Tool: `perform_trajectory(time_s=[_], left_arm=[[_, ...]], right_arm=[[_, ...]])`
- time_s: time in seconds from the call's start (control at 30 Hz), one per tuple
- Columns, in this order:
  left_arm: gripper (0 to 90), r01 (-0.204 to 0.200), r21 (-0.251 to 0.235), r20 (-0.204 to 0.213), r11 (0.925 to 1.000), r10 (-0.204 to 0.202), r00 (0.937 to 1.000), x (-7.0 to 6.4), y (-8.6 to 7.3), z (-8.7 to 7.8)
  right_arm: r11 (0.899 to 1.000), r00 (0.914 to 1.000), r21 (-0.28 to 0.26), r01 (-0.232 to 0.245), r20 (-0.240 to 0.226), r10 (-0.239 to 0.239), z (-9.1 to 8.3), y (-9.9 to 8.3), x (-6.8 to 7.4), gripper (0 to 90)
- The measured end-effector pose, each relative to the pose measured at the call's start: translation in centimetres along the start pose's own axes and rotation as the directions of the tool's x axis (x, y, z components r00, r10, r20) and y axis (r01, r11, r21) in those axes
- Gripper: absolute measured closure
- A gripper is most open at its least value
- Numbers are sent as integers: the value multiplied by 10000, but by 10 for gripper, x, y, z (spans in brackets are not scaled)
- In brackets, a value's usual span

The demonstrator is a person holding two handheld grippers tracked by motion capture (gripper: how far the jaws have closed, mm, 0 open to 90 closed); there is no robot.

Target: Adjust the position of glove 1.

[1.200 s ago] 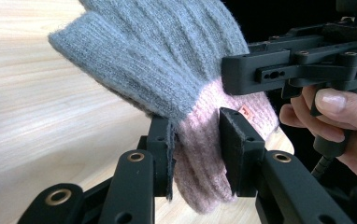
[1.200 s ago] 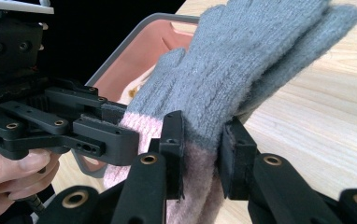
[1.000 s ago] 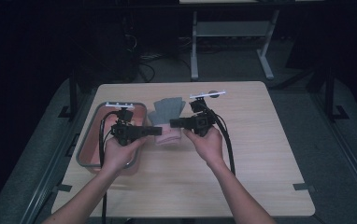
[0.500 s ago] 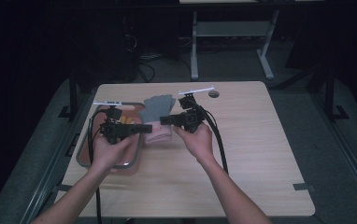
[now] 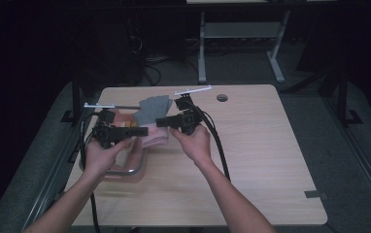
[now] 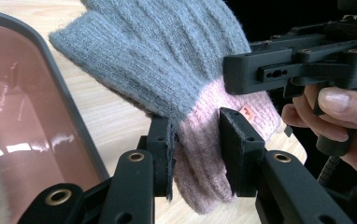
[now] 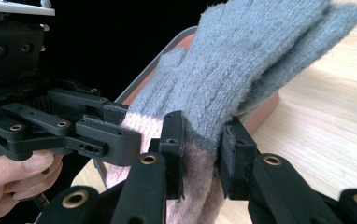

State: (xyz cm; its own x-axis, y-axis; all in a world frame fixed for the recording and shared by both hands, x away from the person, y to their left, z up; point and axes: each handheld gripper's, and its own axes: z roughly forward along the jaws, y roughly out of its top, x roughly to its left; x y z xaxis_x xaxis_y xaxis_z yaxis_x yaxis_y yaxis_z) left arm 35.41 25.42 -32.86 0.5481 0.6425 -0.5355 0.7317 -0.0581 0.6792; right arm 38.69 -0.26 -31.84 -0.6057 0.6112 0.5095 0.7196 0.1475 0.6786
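Note:
A grey knit glove (image 5: pixel 152 109) with a pink cuff (image 5: pixel 155 139) hangs between my two grippers, just right of a metal-rimmed tray (image 5: pixel 125 171) with a reddish inside. My left gripper (image 5: pixel 143 131) points right and is shut on the pink cuff (image 6: pixel 200 154). My right gripper (image 5: pixel 159 121) points left and is shut on the glove (image 7: pixel 223 74) where grey meets pink. In the left gripper view the right gripper (image 6: pixel 298 65) sits just past the cuff. The right gripper view has the left gripper (image 7: pixel 74 128) close on the left. The grey fingers lie over the tray rim (image 7: pixel 158 62).
The wooden table (image 5: pixel 251 160) stretches bare to the right and front. A small round grommet (image 5: pixel 222 97) sits near its far edge and a grey tape strip (image 5: pixel 314 194) near the front right. Cables trail from both grippers. A white table frame (image 5: pixel 203 43) stands behind.
Both grippers have moved left toward the tray, carrying the glove with them. The right gripper moved farther, so the two now sit closer together.

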Motion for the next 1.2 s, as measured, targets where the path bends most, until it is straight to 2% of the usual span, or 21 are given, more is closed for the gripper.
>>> perform_trajectory(time_s=[0.8, 0.87, 1.2], left_arm=[[664, 598, -362, -429, 9976, -613, 9972, 36, -6, -38], [664, 581, -312, -467, 9978, -595, 9971, 38, -7, -40], [665, 764, -259, -652, 9967, -780, 9948, 51, -9, -48]], right_arm=[[9997, 9995, 187, 153, -265, -148, 49, 14, 27, 734], [9993, 9992, 162, 349, -201, -346, 52, 15, 29, 734], [9995, 9990, 259, 162, -416, -152, 70, 15, 31, 734]])
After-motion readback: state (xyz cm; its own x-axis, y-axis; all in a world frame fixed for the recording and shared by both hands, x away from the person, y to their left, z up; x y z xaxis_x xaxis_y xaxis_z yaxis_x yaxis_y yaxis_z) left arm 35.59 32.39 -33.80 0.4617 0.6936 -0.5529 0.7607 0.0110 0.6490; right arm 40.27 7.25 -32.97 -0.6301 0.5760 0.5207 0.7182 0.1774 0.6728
